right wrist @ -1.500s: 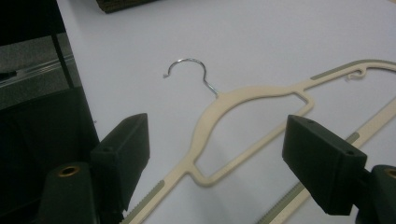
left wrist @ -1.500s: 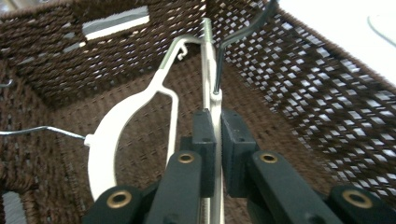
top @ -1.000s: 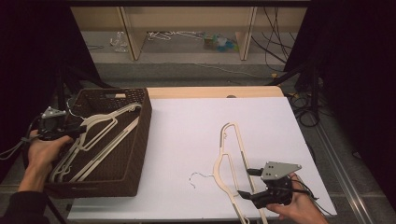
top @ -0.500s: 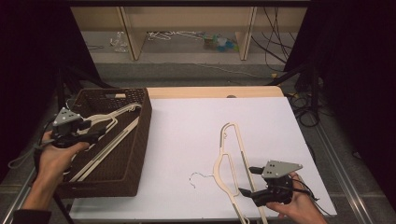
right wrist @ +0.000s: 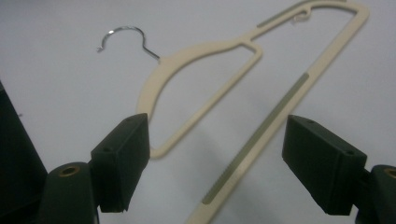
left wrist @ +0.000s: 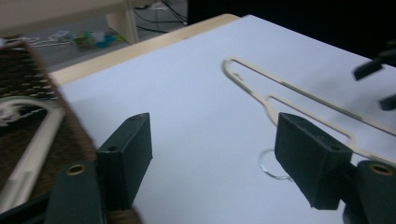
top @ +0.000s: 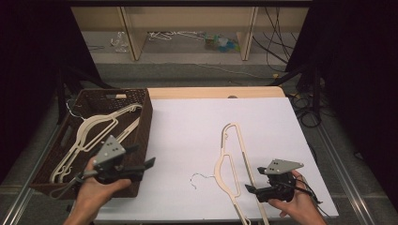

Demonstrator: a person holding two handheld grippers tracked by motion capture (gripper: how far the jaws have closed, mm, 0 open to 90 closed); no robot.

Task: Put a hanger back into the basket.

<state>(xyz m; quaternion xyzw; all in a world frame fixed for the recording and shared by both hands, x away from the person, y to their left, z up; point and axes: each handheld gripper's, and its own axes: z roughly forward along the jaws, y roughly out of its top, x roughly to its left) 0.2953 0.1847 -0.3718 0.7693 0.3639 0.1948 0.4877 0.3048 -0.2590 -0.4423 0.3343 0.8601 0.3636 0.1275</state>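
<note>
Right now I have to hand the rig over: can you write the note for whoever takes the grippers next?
Left gripper: open and empty, jaws just opened, over the near right corner of the basket, pointing toward the sheet.
Right gripper: open, empty, jaws either side of the lower bar of the hanger on the sheet, not gripping.
Done: cream hangers in the basket.
Left: one hanger with its wire hook lies flat on the white sheet; it likely goes into the basket next.
</note>
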